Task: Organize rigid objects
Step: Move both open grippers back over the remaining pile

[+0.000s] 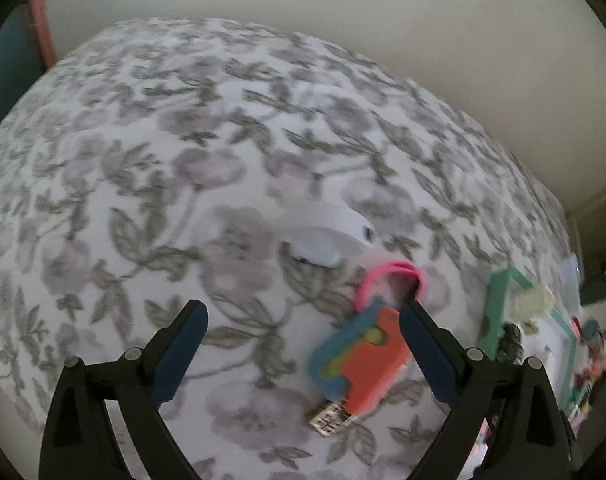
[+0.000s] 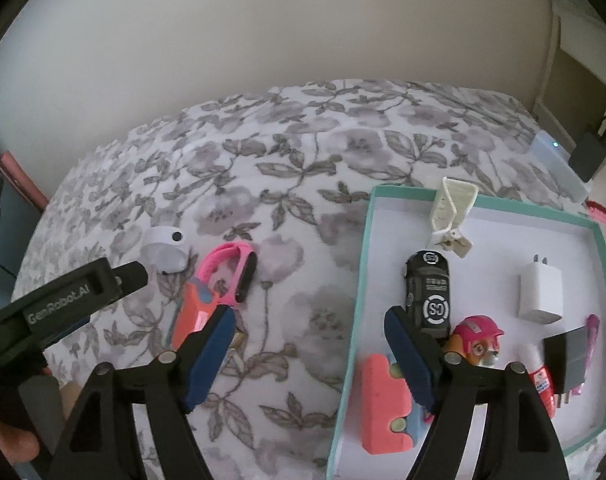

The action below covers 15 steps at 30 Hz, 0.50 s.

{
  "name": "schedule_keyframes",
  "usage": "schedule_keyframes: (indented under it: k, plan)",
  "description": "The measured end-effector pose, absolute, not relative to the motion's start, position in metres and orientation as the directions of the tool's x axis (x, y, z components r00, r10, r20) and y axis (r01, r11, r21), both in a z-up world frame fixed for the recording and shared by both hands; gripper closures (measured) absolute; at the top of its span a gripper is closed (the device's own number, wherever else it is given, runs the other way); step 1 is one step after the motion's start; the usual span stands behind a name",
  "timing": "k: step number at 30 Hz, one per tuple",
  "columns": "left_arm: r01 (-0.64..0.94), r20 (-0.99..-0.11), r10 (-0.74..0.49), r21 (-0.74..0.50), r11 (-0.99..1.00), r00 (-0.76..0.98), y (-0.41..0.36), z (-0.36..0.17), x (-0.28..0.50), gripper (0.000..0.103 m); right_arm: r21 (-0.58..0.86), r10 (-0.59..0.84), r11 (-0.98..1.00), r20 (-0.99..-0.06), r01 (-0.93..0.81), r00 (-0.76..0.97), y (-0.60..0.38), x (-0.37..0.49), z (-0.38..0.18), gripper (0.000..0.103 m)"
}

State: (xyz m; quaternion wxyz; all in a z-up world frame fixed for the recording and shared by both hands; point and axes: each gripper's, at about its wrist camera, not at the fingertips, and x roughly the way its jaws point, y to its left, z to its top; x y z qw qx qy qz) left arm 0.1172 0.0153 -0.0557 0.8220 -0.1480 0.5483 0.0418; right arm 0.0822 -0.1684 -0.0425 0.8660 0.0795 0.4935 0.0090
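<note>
the left gripper (image 1: 303,328) hung spread wide with nothing between its blue pads, tipped down over the floral bedspread (image 1: 143,160), with the orange-and-teal toy (image 1: 363,360) lying just inside its right finger. the right gripper (image 2: 309,336) was likewise parted and empty, straddling the near left wall of the teal-rimmed tray (image 2: 359,280). already inside the tray lay a black toy car (image 2: 429,292), a white clip (image 2: 451,216) propped over the far rim, a white charger (image 2: 541,292), a pink-helmeted pup figure (image 2: 479,340) and a coral foam piece (image 2: 383,404). still out on the cloth, well apart from the tray, sat that toy, a pink wristband (image 2: 231,268) touching its far end, and a small white round camera (image 2: 167,252) beyond. from here the trouble seemed likeliest at the pickup: the band crowded the toy so closely that closing on one could drag or flick the other, and the soft bedding might let a flat piece sink away from the pads. the right tool, so near the tray wall, could also nudge the tray or the car.
</note>
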Motion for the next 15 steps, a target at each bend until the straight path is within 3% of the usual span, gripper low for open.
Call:
schedule_keyframes:
  k: [15]
  plan:
    - [-0.122, -0.957, -0.127, -0.163, 0.979, 0.261, -0.021, -0.103, 0.127, 0.008, 0.122, 0.024, 0.979, -0.867, 0.165, 0.498, -0.198, 0.076, -0.045, 0.023]
